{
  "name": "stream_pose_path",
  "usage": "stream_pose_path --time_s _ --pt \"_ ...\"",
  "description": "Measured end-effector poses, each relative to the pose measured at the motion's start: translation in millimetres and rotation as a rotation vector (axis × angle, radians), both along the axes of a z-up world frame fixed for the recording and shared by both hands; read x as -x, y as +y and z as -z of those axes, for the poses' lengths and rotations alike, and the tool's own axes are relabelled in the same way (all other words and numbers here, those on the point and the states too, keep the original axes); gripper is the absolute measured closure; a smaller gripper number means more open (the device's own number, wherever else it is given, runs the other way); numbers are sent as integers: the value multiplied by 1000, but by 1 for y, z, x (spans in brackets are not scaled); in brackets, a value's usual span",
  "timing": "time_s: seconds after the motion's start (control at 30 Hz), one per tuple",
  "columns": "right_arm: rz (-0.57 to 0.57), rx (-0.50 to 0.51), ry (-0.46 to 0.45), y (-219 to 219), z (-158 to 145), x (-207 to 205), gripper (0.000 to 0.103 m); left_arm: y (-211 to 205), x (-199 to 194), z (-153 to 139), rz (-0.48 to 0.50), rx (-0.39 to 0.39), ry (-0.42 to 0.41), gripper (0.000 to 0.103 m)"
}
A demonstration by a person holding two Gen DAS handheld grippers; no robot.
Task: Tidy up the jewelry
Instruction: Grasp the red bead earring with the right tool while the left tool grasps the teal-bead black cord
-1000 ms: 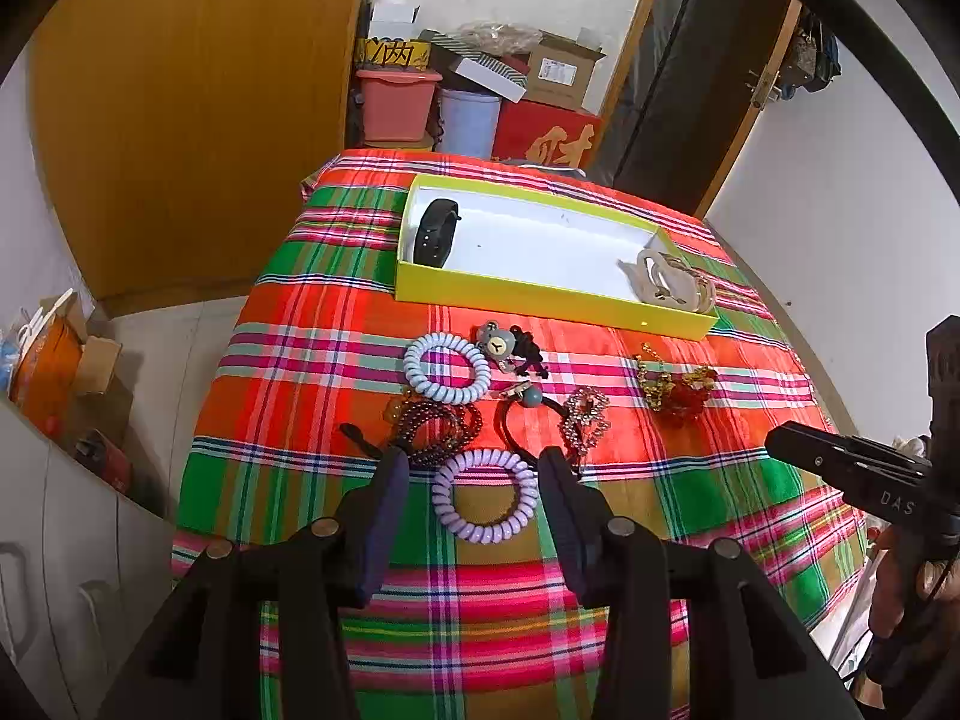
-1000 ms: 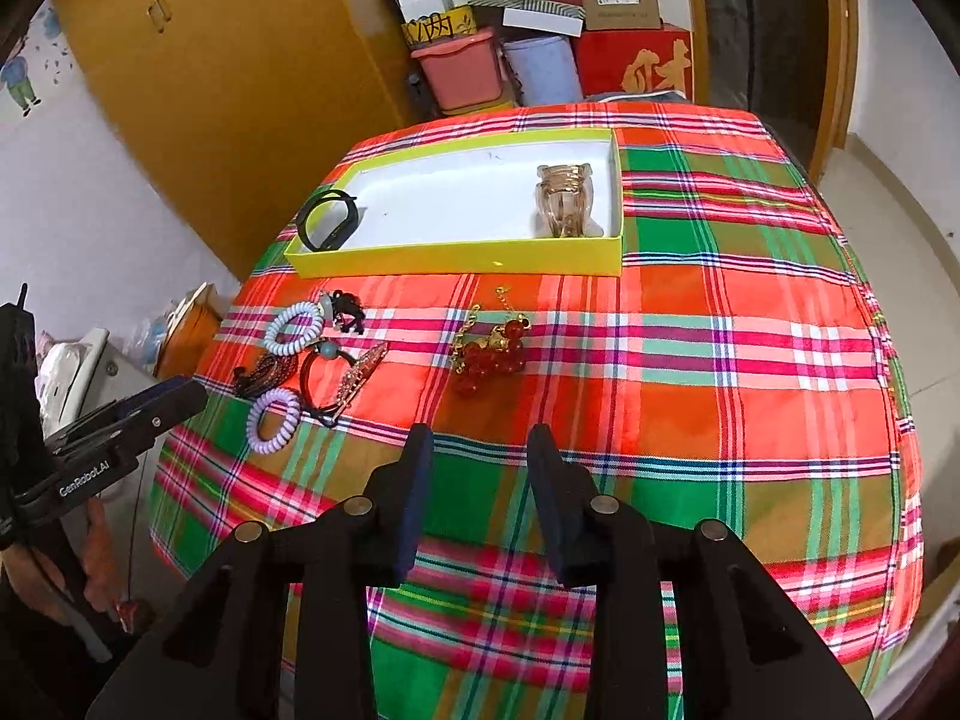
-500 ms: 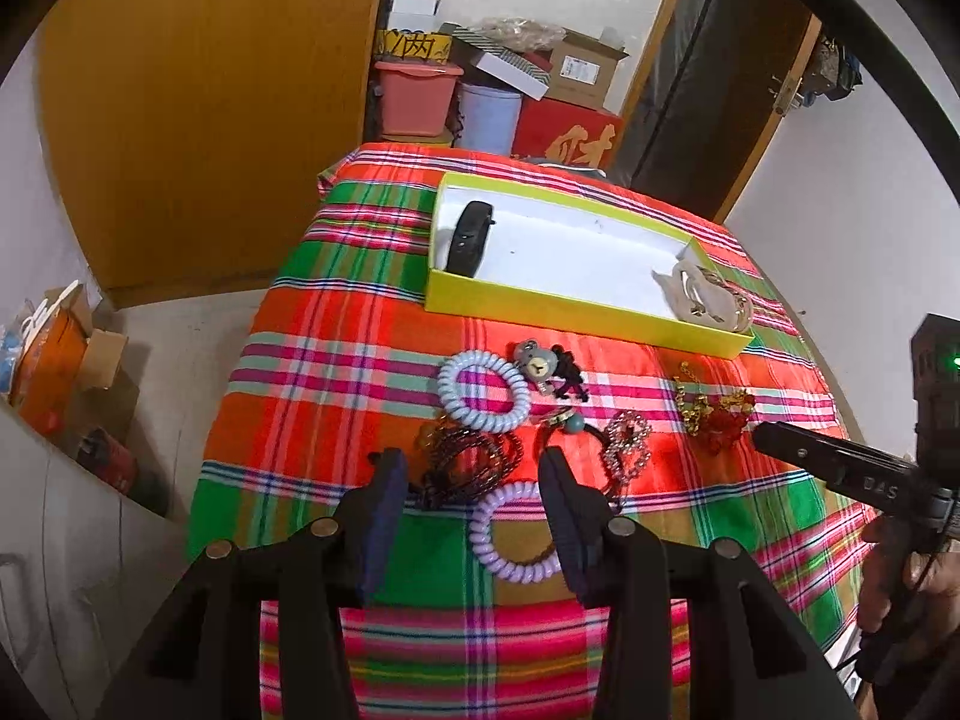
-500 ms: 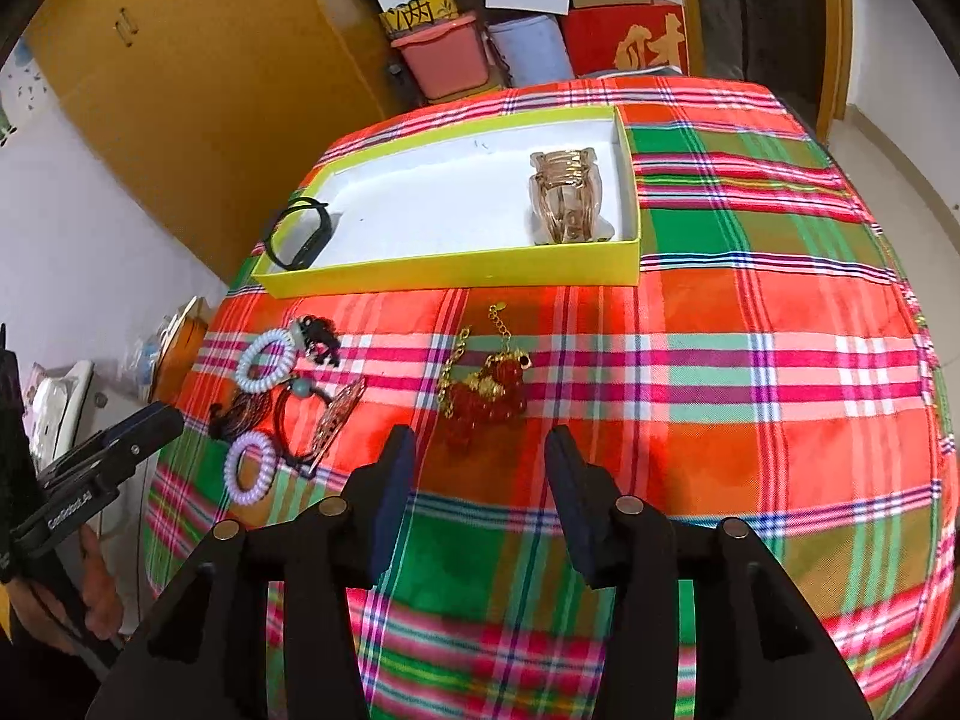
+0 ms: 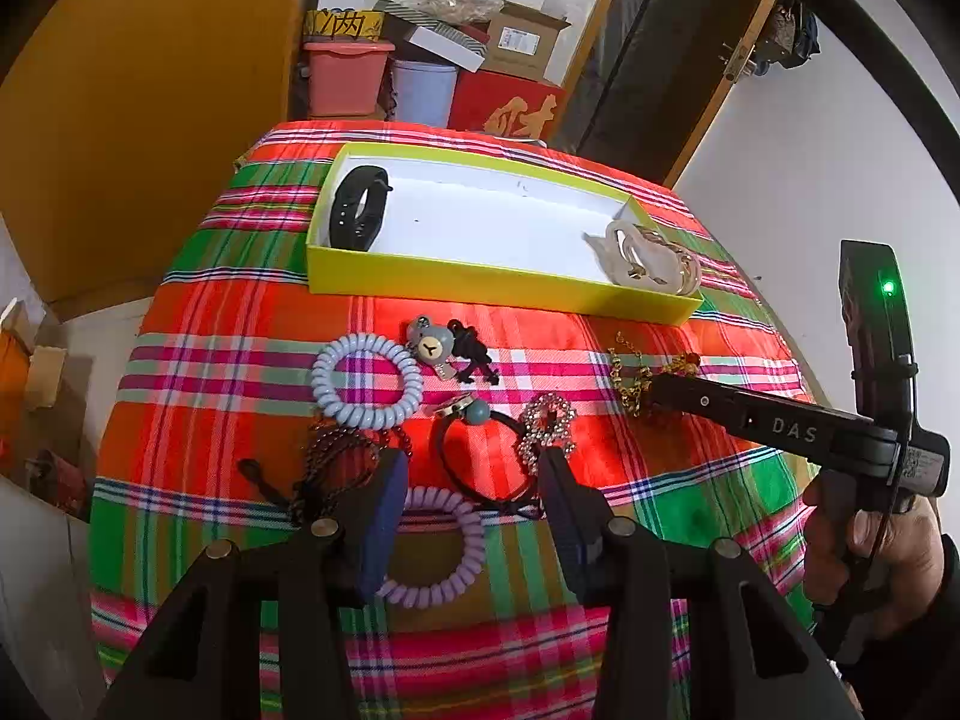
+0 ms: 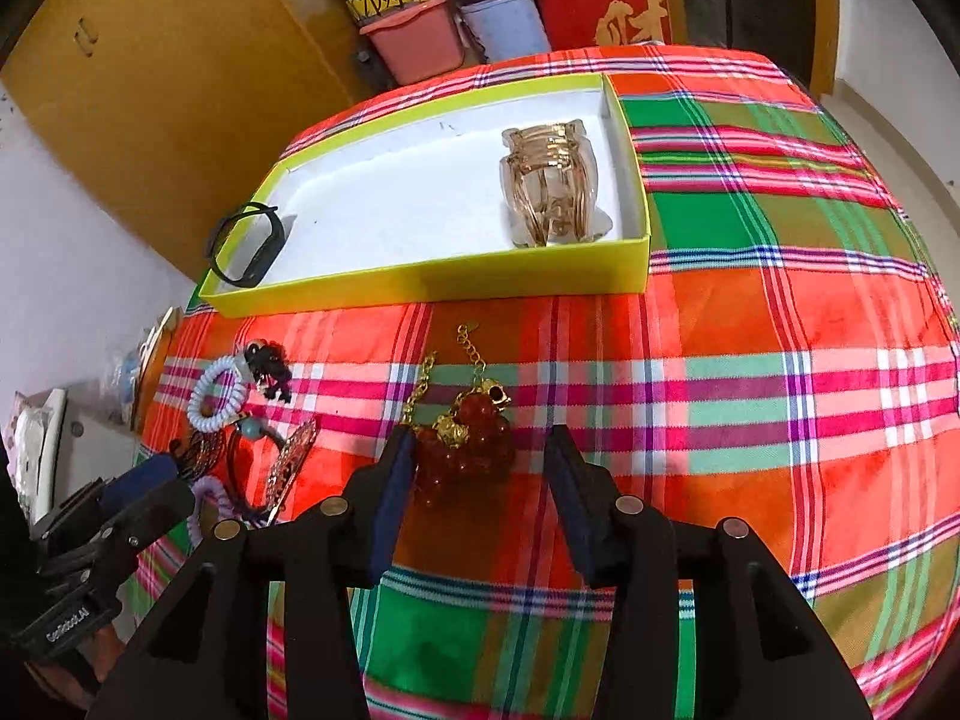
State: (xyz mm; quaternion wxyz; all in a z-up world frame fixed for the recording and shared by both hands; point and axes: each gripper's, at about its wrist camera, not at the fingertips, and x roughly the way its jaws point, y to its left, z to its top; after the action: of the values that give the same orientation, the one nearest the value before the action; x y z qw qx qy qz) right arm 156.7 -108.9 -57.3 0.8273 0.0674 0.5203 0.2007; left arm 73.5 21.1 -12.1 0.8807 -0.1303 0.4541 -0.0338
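Note:
My left gripper [image 5: 471,504] stands open, its fingers on either side of a purple coil hair tie [image 5: 441,546] on the plaid tablecloth. My right gripper [image 6: 480,480] is low over a red bead bracelet with a gold chain [image 6: 465,438]. Its jaws are closing with the beads between them, and the right pad is still clear of them. The yellow box [image 5: 480,285] holds a black wristband [image 5: 357,210] and a gold hair claw [image 5: 648,252]. A blue coil tie [image 5: 366,381], a bear charm [image 5: 432,345] and a rhinestone clip [image 5: 546,420] lie loose.
A dark bead bracelet [image 5: 336,456] and a black hair tie with a teal bead [image 5: 480,414] lie just beyond my left fingers. A pink bin [image 5: 345,78] and cardboard boxes are stacked behind the table. A wooden wardrobe [image 5: 150,90] stands at the left.
Both grippers moved forward and down toward the cloth. The left fingers now flank the purple tie and the right fingers flank the red bracelet. The right jaws widened, then narrowed again.

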Motion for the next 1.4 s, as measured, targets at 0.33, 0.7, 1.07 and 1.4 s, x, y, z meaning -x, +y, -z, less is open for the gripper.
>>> stream_pose_path --time_s 0.33,0.7,1.07,1.4 --pt "-28 10 -51 -1 -8 -1 85 3 -19 14 -24 -18 30 58" --pt "0 0 -38 -20 -8 -2 85 -12 -40 21 36 -105 10 69" --pt "1 -26 -30 -27 -9 -1 85 -14 -46 28 52 -120 16 98" --pt "1 -29 -39 -34 -16 8 85 -2 -25 8 21 -111 -24 98"
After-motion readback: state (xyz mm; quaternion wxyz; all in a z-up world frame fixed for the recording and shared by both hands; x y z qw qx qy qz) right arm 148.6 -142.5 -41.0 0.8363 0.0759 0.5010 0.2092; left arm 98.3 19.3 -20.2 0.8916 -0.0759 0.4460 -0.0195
